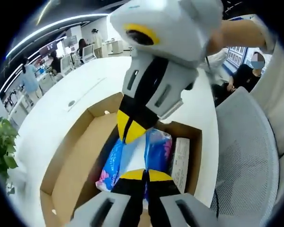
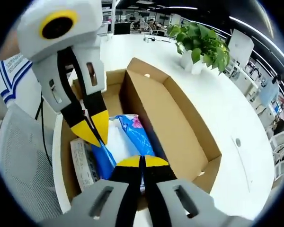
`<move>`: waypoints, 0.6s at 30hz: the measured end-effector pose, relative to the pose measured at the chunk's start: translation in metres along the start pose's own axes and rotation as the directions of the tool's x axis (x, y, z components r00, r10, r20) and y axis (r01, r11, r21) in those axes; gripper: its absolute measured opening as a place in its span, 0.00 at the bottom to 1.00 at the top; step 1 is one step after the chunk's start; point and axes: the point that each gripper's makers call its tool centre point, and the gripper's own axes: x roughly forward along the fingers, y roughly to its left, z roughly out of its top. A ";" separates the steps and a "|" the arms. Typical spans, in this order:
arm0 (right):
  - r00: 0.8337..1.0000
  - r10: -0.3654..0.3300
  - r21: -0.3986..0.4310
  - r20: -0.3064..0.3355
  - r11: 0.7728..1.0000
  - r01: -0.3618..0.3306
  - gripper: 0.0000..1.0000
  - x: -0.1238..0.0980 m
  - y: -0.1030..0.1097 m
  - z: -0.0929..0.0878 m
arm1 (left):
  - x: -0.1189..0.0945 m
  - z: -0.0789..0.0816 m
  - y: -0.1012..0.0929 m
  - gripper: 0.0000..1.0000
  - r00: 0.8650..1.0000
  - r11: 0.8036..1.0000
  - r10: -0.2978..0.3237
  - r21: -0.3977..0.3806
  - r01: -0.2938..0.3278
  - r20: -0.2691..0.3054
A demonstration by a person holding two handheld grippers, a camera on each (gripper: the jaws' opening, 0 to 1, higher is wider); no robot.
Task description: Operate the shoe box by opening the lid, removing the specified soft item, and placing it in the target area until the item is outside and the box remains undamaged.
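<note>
Lying lengthwise in shoe box (image 2: pixel 146 101), soft pack (image 2: pixel 135 135); both grippers (image 1: pixel 143 176) (image 2: pixel 141 161) closed, pinching it.

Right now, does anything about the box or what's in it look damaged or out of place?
Nothing stands out. The cardboard box sits open on the white table with its walls intact, and the blue soft pack lies inside beside a small grey carton, nothing spilled.

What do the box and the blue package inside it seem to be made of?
The box looks like brown cardboard, matt, with raw cut edges and folded flaps. The blue package seems to be thin glossy plastic film: it is printed in blue and pink, wrinkles, and catches the light.
</note>
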 end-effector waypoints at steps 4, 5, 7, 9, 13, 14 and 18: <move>0.999 -0.004 -0.005 0.034 1.000 0.004 0.00 -0.012 -0.001 0.011 | -0.013 0.009 0.000 0.00 1.000 1.000 0.019 -0.002 -0.019 0.012; 0.999 -0.003 -0.010 0.042 1.000 0.004 0.00 -0.015 -0.001 0.013 | -0.015 0.010 0.000 0.00 1.000 1.000 0.022 -0.006 -0.022 0.015; 0.998 -0.004 -0.013 0.058 1.000 0.005 0.00 -0.022 -0.002 0.019 | -0.022 0.015 -0.001 0.00 0.999 0.999 0.031 -0.013 -0.030 0.021; 0.997 -0.005 -0.015 0.071 1.000 0.006 0.00 -0.030 -0.002 0.023 | -0.027 0.021 -0.002 0.00 0.999 0.999 0.040 -0.020 -0.039 0.028; 0.995 -0.005 -0.028 0.097 1.000 0.008 0.00 -0.045 -0.004 0.029 | -0.036 0.035 -0.006 0.00 0.997 0.998 0.056 -0.029 -0.054 0.050; 0.995 -0.007 -0.026 0.101 1.000 0.010 0.00 -0.049 -0.005 0.030 | -0.038 0.038 -0.007 0.00 0.997 0.998 0.059 -0.033 -0.057 0.054; 0.992 -0.015 -0.031 0.123 0.999 0.019 0.00 -0.067 -0.008 0.031 | -0.042 0.055 -0.012 0.00 0.995 0.997 0.067 -0.039 -0.065 0.072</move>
